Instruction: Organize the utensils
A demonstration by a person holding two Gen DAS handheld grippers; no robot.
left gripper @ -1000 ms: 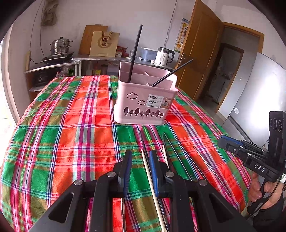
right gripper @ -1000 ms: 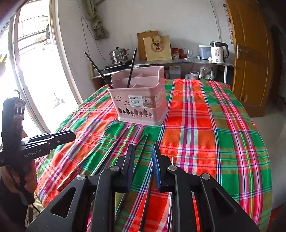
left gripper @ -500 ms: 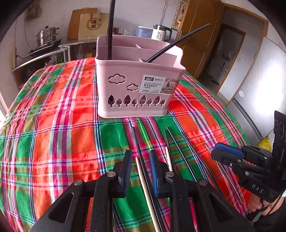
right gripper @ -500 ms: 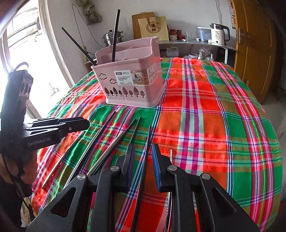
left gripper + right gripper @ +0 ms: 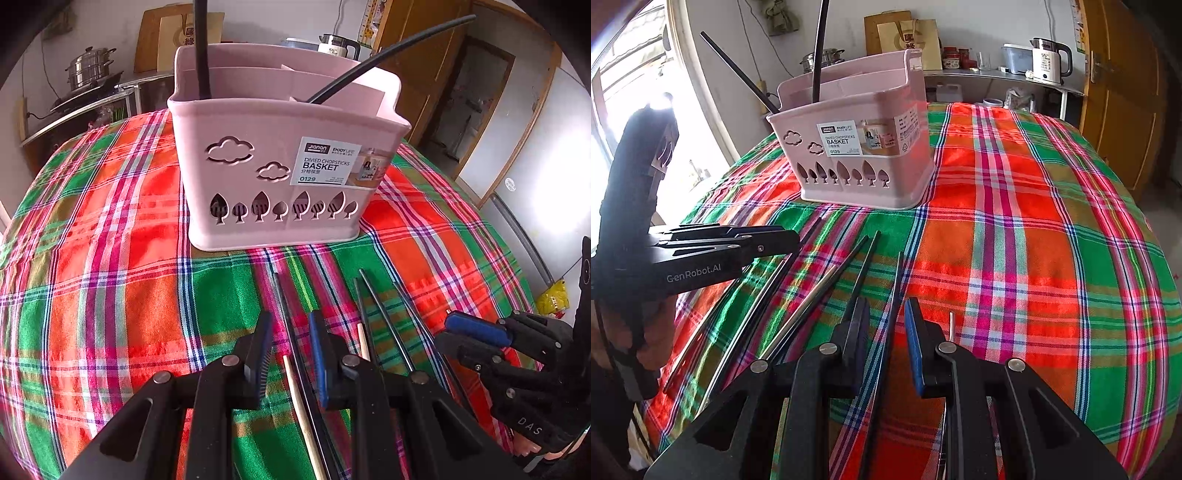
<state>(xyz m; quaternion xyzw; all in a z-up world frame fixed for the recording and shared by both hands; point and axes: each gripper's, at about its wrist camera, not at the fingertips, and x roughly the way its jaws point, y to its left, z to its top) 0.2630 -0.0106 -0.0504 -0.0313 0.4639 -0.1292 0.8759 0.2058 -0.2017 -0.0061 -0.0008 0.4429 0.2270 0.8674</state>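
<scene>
A pink divided basket point(image 5: 273, 206) point(image 5: 864, 173) stands on the plaid tablecloth point(image 5: 110, 258). Two black chopsticks point(image 5: 201, 48) point(image 5: 818, 48) stick out of it. Several more chopsticks lie on the cloth in front of it. My left gripper point(image 5: 290, 332) hovers low over a dark chopstick point(image 5: 282, 295) and a wooden one point(image 5: 295, 391), jaws narrowly open and gripping nothing. My right gripper point(image 5: 886, 314) is also narrowly open over another dark chopstick point(image 5: 897, 280), beside a steel one point(image 5: 812, 291). Each gripper appears in the other's view: right gripper point(image 5: 476, 332), left gripper point(image 5: 768, 243).
A kettle point(image 5: 1049, 61) and a steamer pot point(image 5: 88, 68) sit on a counter behind the table. A wooden door point(image 5: 1123, 92) is at the right, a bright window point(image 5: 628, 92) at the left. The cloth drops off the table's rounded edges.
Both grippers have moved forward and down toward the basket and the chopsticks on the cloth; the basket now looms larger. The gaps between the jaws have not changed.
</scene>
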